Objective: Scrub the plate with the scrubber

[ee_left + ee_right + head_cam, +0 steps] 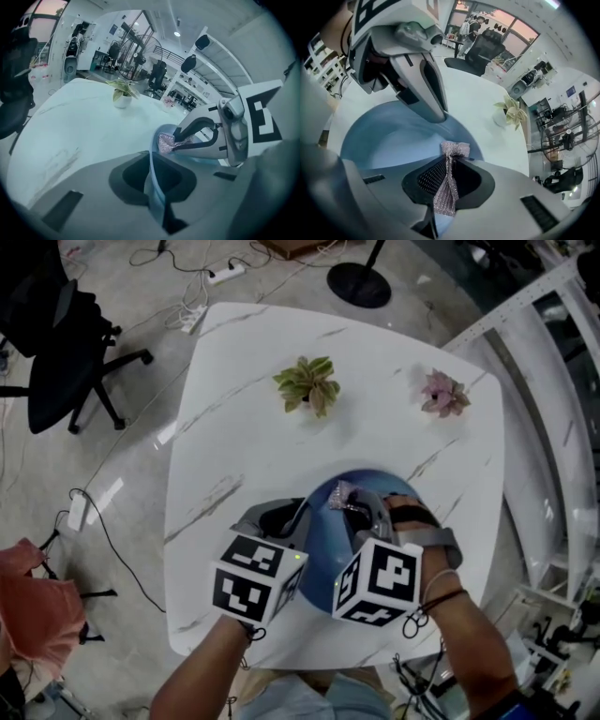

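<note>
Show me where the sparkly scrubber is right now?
In the head view, the right gripper pinches the scrubber over the blue plate at the near edge of the table.

Here's the left tool [281,518]: grey moulded shell, a dark hollow around the jaws, and a white cube [255,579] printed with black square markers. Now the right tool [361,505], same pale grey build, slim curved jaws edged in black, carrying a second cube [380,582] with the same markers. A grey strap [442,542] runs behind it, and thin dark and white cords [439,599] loop the wrist.
</note>
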